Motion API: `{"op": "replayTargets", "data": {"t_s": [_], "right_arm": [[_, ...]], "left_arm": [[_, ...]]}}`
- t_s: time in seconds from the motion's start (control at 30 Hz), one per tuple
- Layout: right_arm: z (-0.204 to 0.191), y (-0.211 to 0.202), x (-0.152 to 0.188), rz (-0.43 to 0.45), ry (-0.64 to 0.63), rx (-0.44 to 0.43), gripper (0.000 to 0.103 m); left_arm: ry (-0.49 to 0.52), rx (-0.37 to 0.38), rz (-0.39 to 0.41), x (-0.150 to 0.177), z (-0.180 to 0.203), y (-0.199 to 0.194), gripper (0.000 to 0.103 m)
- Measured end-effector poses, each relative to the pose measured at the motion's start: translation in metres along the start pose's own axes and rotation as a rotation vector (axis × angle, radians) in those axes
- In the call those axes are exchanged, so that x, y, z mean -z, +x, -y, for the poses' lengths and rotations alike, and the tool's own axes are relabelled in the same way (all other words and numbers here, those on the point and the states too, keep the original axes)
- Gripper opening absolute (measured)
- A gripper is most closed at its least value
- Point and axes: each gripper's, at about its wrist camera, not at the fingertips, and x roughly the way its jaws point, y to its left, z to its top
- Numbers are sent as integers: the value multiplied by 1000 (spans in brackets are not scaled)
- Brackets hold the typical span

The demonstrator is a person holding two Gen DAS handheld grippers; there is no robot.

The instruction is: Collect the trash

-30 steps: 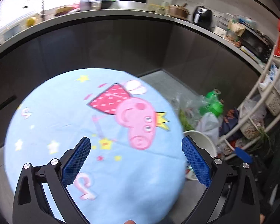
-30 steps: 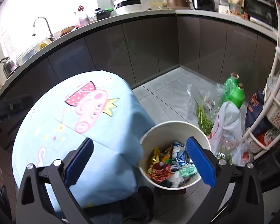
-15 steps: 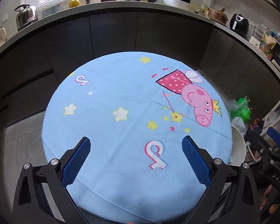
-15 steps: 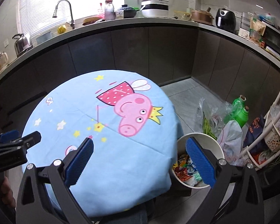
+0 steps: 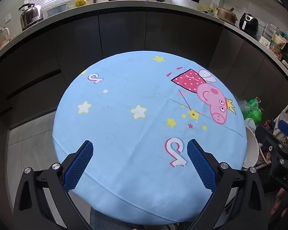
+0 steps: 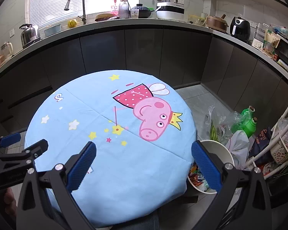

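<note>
Dark kitchen cabinets (image 6: 144, 48) curving round the back, grey counter (image 5: 163, 5) on top crowded with pots and appliances. Front and centre, the round table under its light blue cartoon-pig cloth (image 5: 136, 126), bare of any litter in both views.

Off the table's right edge, on the floor, the white trash bin (image 6: 220, 149). Only a thin sliver of rim from the left wrist camera (image 5: 252, 149), half hidden by the cloth. From the right wrist camera, far more: open mouth, and crumpled wrappers (image 6: 196, 176) already lying inside, red, white and orange. That is where the trash sits.

Beyond the bin, clear plastic bags (image 6: 220, 122) with greens, two green bottles (image 6: 248, 122) upright behind, a white wire rack (image 6: 274, 145) at far right. Kettle (image 6: 29, 33) and tap (image 6: 80, 3) at left, black air fryer (image 6: 240, 28) at right.

Left gripper (image 5: 140, 163) low over the near edge of the cloth, blue pads spread wide, nothing between them. Seen side-on from the other camera too (image 6: 19, 145), tips apart.

Right gripper (image 6: 144, 164) likewise spread wide and empty, right pad lined up over the bin's rim. Only its edge caught by the left camera (image 5: 274, 136).
</note>
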Motion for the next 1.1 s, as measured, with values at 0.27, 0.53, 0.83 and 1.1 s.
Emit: {"op": "replayTargets", "data": {"t_s": [0.27, 0.53, 0.83, 1.1], "right_arm": [[3, 1, 1, 1, 13, -4, 100], [8, 2, 1, -2, 28, -10, 100], [10, 3, 1, -5, 33, -11, 100], [11, 5, 1, -8, 35, -10, 100]], "left_arm": [[4, 1, -1, -1, 4, 1, 94], [21, 4, -9, -1, 11, 3, 94], [27, 5, -12, -1, 13, 4, 94], [26, 5, -14, -1, 13, 4, 94]]}}
